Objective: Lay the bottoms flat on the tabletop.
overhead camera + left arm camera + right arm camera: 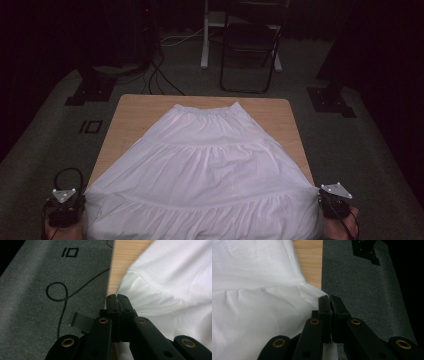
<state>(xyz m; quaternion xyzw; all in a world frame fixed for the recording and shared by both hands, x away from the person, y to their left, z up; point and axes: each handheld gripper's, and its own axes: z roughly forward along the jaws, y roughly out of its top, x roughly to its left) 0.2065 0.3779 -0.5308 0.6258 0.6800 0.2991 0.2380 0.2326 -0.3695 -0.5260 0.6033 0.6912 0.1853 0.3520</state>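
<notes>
High view: at the desk's near corners, the left gripper [65,202] and the right gripper [334,200] each pinch a bottom corner of a white tiered skirt [210,170], jaws clamped on the cloth. The skirt lies spread flat over the wooden desk [135,112], hem at the near edge, waistband toward the far edge. Beyond, a folding chair [250,47] stands on grey carpet [45,145].
</notes>
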